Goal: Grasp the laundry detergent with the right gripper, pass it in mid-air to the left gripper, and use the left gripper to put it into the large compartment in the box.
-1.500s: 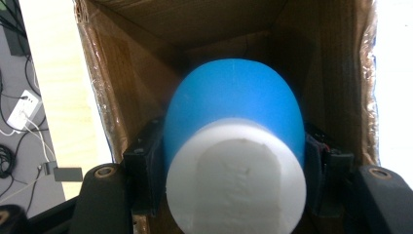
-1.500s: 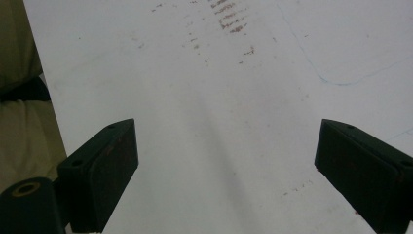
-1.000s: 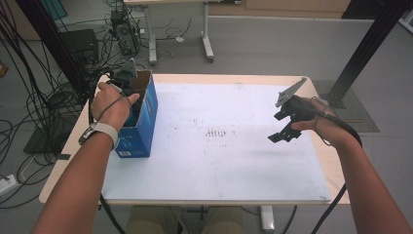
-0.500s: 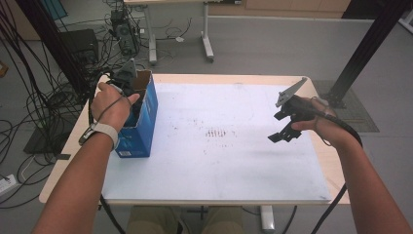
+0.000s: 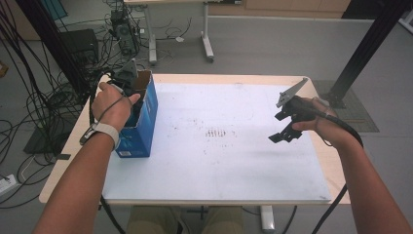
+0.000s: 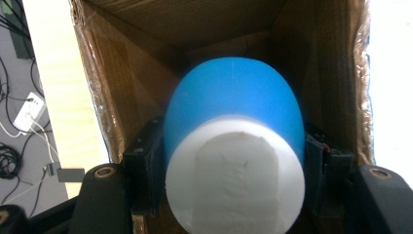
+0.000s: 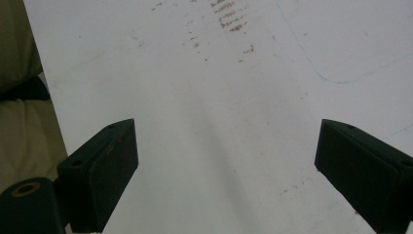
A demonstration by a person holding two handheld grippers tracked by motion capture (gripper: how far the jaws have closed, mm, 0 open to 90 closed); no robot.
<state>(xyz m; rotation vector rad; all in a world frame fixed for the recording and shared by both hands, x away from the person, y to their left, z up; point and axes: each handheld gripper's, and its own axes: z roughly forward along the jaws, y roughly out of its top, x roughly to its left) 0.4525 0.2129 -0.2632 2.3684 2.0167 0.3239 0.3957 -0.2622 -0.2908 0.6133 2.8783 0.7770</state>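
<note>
While the left tongs (image 6: 234, 195) pinch a blue-and-white foam cup (image 6: 234, 146) inside the open blue box (image 5: 141, 126) at the tabletop's (image 5: 219, 165) left edge, I'd guess it's mid-placement or pickup. Its long axis runs down into the box, white end toward the camera. Next: a straight move clear of the walls. Right tongs (image 5: 285, 129) hang spread, empty, at the right.

The cardboard box (image 6: 122, 92) looks like rough brown corrugated paper inside and printed blue outside. The blue-and-white cup (image 6: 234, 146) seems matt and smooth, its white base grainy like foam. The white tabletop sheet (image 5: 229, 161) is matt and scuffed.
</note>
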